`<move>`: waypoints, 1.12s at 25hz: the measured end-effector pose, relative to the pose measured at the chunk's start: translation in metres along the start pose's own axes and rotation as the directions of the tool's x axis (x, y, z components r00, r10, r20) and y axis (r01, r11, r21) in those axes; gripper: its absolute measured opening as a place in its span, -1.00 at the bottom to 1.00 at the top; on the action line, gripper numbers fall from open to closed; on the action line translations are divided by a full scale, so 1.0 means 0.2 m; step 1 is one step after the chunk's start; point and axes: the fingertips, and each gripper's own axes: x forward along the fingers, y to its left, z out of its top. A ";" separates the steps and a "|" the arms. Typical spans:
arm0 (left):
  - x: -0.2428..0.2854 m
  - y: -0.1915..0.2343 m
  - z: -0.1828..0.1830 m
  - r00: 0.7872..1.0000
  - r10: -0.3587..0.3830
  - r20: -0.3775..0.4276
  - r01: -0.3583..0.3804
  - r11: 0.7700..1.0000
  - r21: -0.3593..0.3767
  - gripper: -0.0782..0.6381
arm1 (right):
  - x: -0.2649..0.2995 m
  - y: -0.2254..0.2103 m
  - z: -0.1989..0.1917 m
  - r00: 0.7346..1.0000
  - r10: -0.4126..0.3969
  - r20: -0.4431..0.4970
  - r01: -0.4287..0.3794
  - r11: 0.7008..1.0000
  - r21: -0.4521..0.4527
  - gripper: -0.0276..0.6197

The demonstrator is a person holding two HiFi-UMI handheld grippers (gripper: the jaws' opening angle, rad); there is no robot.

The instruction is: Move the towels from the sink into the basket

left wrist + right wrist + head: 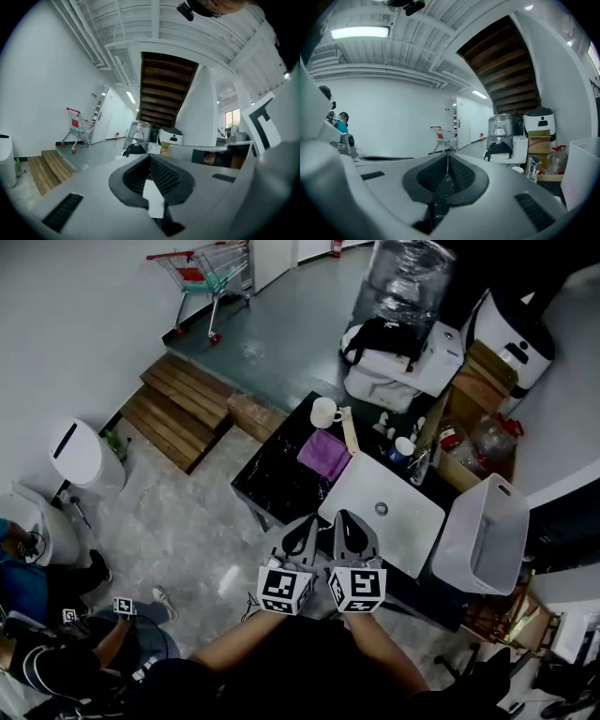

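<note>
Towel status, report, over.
Left gripper, right gripper shut, empty. Purple towel on counter beside sink, untouched. Mug nearby, nothing blocking.

Purple cloth towel (323, 453), glossy white sink (361, 488), wooden steps (183, 409)

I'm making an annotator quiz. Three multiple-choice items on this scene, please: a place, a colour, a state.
1. Where does the towel lie? A in the basket; B on the black counter beside the sink; C on the floor.
2. Its colour? A purple; B green; C yellow.
3. The right hand-held gripper's jaws? A wide apart; B shut on the towel; C shut, empty.
Answers: B, it lies on the counter next to the sink; A, plainly purple; C, jaws meet, nothing between.
</note>
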 end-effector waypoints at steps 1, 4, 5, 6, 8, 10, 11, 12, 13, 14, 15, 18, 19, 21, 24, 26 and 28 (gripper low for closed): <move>-0.01 0.06 0.01 1.000 0.000 0.000 0.000 1.000 -0.003 -0.77 | 0.04 0.06 0.00 1.000 0.003 -0.004 -0.003 1.000 0.000 -0.85; -0.05 0.22 0.04 1.000 -0.005 -0.001 0.005 1.000 -0.011 -0.77 | 0.15 0.20 0.00 1.000 0.014 -0.015 -0.014 1.000 -0.002 -0.85; -0.06 0.26 0.04 1.000 -0.004 -0.001 0.004 1.000 -0.016 -0.77 | 0.18 0.24 -0.01 1.000 0.018 -0.021 -0.018 1.000 -0.004 -0.85; -0.07 0.31 0.04 1.000 -0.001 0.000 0.001 1.000 -0.021 -0.77 | 0.20 0.28 -0.02 0.999 0.020 -0.028 -0.020 1.000 -0.003 -0.85; -0.09 0.39 0.05 1.000 0.010 0.004 -0.010 0.999 -0.036 -0.77 | 0.23 0.33 -0.05 0.999 0.021 -0.046 -0.021 1.000 0.004 -0.85; -0.10 0.45 0.04 1.000 0.022 0.007 -0.022 0.998 -0.053 -0.77 | 0.26 0.35 -0.08 0.998 0.019 -0.064 -0.019 1.000 0.004 -0.85; -0.09 0.48 0.04 1.000 0.027 0.007 -0.026 0.998 -0.060 -0.77 | 0.28 0.36 -0.09 0.997 0.017 -0.071 -0.017 1.000 0.004 -0.85; -0.08 0.50 0.03 1.000 0.030 0.006 -0.029 0.998 -0.063 -0.77 | 0.30 0.36 -0.10 0.997 0.015 -0.077 -0.015 1.000 0.004 -0.85; -0.07 0.52 0.03 0.999 0.031 0.006 -0.031 0.998 -0.063 -0.77 | 0.32 0.35 -0.11 0.997 0.011 -0.080 -0.011 1.000 0.005 -0.85; -0.05 0.54 0.02 0.999 0.032 0.005 -0.032 0.998 -0.061 -0.77 | 0.34 0.34 -0.11 0.997 0.006 -0.083 -0.006 1.000 0.005 -0.85; -0.04 0.55 0.02 0.999 0.033 0.003 -0.033 0.998 -0.060 -0.77 | 0.36 0.32 -0.12 0.996 0.000 -0.085 0.001 1.000 0.007 -0.85; 0.03 0.59 0.03 0.999 0.038 -0.003 -0.038 0.998 -0.054 -0.77 | 0.43 0.27 -0.13 0.995 -0.020 -0.095 0.023 0.999 0.024 -0.85; 0.05 0.61 0.04 0.999 0.038 -0.006 -0.038 0.998 -0.046 -0.77 | 0.45 0.26 -0.13 0.995 -0.027 -0.097 0.030 0.999 0.030 -0.85; 0.11 0.65 0.05 0.999 0.036 -0.012 -0.037 0.999 -0.032 -0.77 | 0.52 0.23 -0.12 0.994 -0.039 -0.100 0.043 0.998 0.039 -0.85; 0.24 0.68 0.07 0.999 0.026 -0.020 -0.026 1.000 -0.016 -0.77 | 0.62 0.15 -0.13 0.993 -0.059 -0.103 0.065 0.996 0.056 -0.85; 0.34 0.69 0.07 1.000 0.014 -0.024 -0.014 1.000 -0.002 -0.77 | 0.69 0.08 -0.15 0.991 -0.074 -0.107 0.082 0.994 0.068 -0.85; 0.44 0.69 0.07 1.000 0.001 -0.031 0.000 1.000 0.010 -0.77 | 0.76 0.01 -0.17 0.990 -0.085 -0.116 0.094 0.993 0.077 -0.85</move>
